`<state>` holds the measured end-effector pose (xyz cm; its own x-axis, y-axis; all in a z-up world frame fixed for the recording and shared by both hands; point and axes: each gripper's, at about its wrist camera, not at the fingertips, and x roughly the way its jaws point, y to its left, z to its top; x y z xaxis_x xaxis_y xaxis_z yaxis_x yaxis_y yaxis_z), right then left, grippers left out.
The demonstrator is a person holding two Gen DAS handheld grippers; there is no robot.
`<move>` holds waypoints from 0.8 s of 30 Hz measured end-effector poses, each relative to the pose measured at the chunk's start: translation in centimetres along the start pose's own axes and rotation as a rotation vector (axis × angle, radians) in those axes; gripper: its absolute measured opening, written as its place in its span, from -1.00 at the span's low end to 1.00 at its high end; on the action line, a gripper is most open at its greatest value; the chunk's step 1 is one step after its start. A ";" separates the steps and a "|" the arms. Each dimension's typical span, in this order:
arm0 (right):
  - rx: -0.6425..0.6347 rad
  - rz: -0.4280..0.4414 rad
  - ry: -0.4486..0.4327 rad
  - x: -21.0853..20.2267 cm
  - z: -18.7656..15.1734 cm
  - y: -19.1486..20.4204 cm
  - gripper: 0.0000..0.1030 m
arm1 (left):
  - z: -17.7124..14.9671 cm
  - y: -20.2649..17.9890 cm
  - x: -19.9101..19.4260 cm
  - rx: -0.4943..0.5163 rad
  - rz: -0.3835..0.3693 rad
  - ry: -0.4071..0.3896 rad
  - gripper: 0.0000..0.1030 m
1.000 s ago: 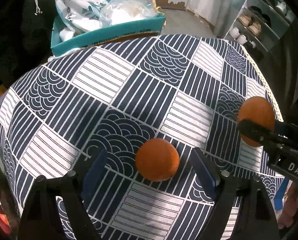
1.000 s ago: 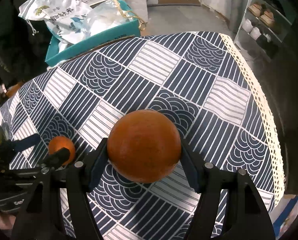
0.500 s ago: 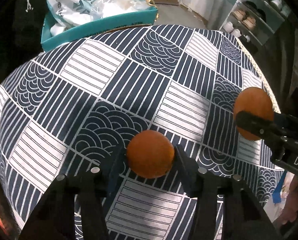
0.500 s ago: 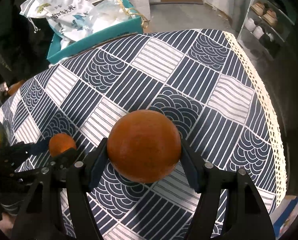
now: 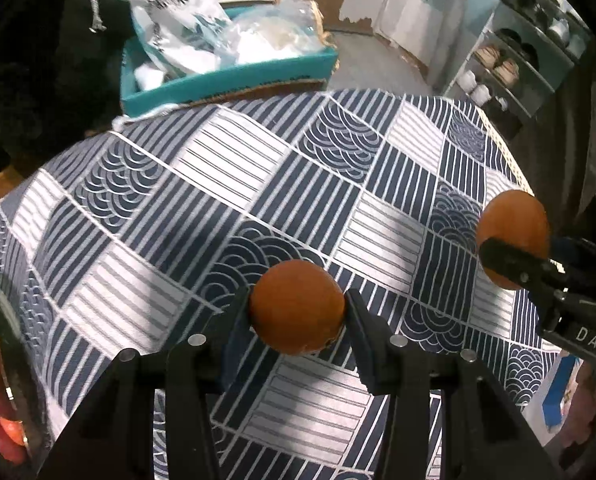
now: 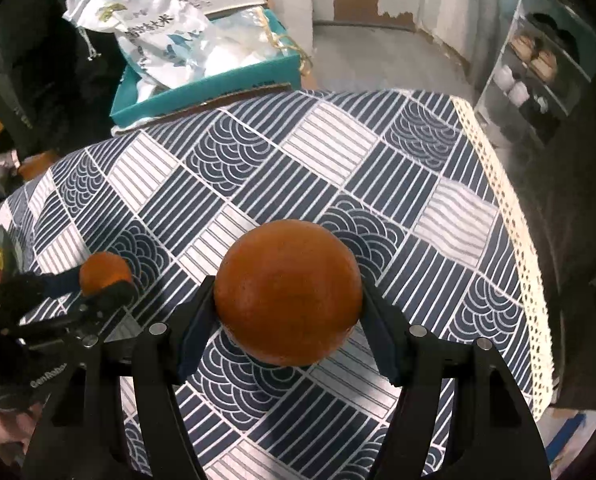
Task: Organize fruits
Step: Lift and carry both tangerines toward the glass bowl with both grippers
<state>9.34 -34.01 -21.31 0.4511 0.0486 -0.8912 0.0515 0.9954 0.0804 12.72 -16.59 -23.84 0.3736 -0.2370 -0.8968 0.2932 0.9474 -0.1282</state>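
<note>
From the left wrist view, the left gripper (image 5: 298,312) is clamped on a small orange (image 5: 297,306) above the patterned tablecloth (image 5: 226,184). Behind the table, a teal box (image 5: 226,80) holds white bags (image 5: 178,12).

From the right wrist view, the right gripper (image 6: 288,300) is closed on a bigger orange (image 6: 288,292). At the left edge, a dark bowl (image 6: 8,246) contains fruits.

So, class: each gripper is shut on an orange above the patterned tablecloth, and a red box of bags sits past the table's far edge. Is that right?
Not quite: the box is teal, not red, as the right wrist view shows. The rest holds: the left gripper is shut on one orange, the right gripper on another orange, above the patterned tablecloth.
</note>
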 end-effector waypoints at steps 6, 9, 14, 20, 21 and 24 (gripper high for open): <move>-0.029 0.007 -0.044 -1.8 0.3 0.9 0.34 | 0.5 0.7 -2.4 -0.020 0.008 -0.041 -0.08; -0.046 0.009 -0.068 -2.7 0.6 1.3 0.34 | 0.6 0.8 -3.7 -0.026 0.013 -0.063 -0.08; -0.073 0.013 -0.109 -4.5 1.0 2.2 0.34 | 0.7 0.6 -5.7 -0.019 0.016 -0.100 -0.08; -0.097 0.024 -0.159 -6.5 1.4 3.2 0.34 | 0.6 0.3 -8.2 -0.016 0.000 -0.138 -0.08; -0.100 0.027 -0.168 -6.9 1.4 3.4 0.34 | 0.6 0.3 -8.6 -0.017 -0.002 -0.145 -0.08; -0.113 0.037 -0.190 -7.8 1.6 3.9 0.34 | 0.5 0.3 -10.1 -0.016 -0.008 -0.170 -0.08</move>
<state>7.44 -30.64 -13.31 0.6111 0.0793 -0.7876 -0.0634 0.9967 0.0511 9.42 -14.03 -14.60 0.5150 -0.2765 -0.8113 0.2835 0.9482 -0.1432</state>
